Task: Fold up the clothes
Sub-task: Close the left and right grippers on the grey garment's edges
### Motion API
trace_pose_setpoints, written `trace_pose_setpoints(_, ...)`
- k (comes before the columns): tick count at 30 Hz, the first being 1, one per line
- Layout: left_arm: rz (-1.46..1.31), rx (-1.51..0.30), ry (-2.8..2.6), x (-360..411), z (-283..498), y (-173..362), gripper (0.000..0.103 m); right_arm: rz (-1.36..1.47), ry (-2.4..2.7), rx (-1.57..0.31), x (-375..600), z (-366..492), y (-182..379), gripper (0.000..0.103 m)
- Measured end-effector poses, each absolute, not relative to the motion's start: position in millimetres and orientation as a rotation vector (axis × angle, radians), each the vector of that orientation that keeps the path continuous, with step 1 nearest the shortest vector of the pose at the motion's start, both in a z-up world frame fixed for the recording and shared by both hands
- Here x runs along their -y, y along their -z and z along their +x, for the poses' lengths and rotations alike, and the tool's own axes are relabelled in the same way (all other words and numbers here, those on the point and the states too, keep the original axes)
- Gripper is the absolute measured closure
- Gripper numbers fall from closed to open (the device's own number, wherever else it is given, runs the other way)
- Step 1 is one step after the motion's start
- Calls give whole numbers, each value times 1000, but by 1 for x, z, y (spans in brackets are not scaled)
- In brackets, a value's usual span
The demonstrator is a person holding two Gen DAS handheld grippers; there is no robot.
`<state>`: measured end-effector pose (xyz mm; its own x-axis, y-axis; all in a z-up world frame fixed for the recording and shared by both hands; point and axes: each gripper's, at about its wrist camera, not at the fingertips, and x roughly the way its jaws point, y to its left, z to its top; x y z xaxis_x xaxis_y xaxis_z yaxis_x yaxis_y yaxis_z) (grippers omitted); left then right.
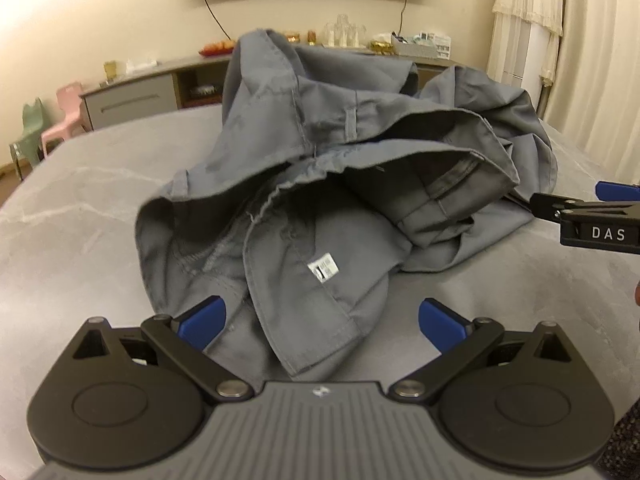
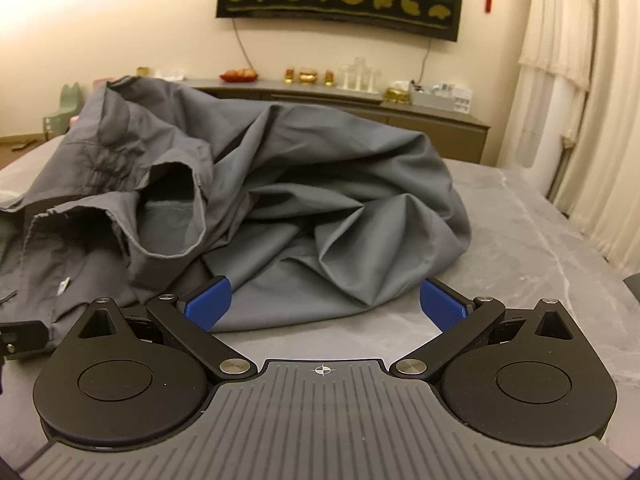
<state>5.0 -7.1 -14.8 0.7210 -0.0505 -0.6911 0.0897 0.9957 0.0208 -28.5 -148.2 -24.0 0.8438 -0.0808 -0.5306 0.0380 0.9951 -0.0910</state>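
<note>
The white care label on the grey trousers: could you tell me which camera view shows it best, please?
The left wrist view: the white care label faces the camera, flat on the inside of the grey trousers just ahead of the open left gripper. In the right wrist view it is only an edge-on sliver at the far left.
</note>
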Motion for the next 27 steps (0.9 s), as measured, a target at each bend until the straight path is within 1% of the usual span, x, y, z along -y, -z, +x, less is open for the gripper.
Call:
trace_pose_setpoints(11, 40, -755, 96, 5, 4, 14, 0, -105, 46, -610, 142, -26, 29, 3)
trace_pose_setpoints(14, 48, -752, 100, 6, 4, 15, 4, -109, 50, -617, 143, -26, 30, 4)
trace_pose_setpoints(15, 51, -751, 100, 6, 4, 15, 7, -112, 49, -619, 143, -26, 30, 6)
trace_pose_setpoints(16, 55, -750, 102, 6, 4, 15, 9, -115, 48, -621, 143, -26, 30, 11)
trace_pose_setpoints(17, 61, -748, 100, 7, 4, 15, 16, -115, 46, -625, 143, -26, 31, 15)
trace_pose_setpoints(18, 67, -746, 98, 7, 4, 14, 23, -115, 45, -631, 143, -25, 31, 22)
trace_pose_setpoints(19, 73, -743, 97, 7, 4, 14, 28, -108, 36, -637, 143, -25, 31, 32)
trace_pose_setpoints(20, 78, -740, 94, 7, 3, 14, 38, -101, 27, -643, 144, -25, 32, 39)
trace_pose_setpoints(21, 83, -740, 91, 8, 3, 14, 50, -93, 18, -650, 144, -24, 32, 53)
trace_pose_setpoints(22, 88, -739, 89, 8, 3, 14, 54, -81, 6, -658, 145, -24, 32, 63)
trace_pose_setpoints(23, 93, -738, 88, 8, 3, 15, 61, -69, -6, -666, 146, -23, 33, 69)
trace_pose_setpoints(24, 95, -737, 89, 8, 3, 15, 74, -58, -18, -670, 146, -23, 33, 80)
trace_pose_setpoints(25, 98, -736, 89, 8, 3, 15, 81, -50, -31, -673, 146, -23, 33, 93)
trace_pose_setpoints(26, 97, -737, 89, 7, 3, 15, 94, -44, -41, -674, 146, -24, 33, 97)
trace_pose_setpoints(27, 93, -738, 91, 7, 4, 15, 102, -43, -47, -670, 146, -24, 32, 100)
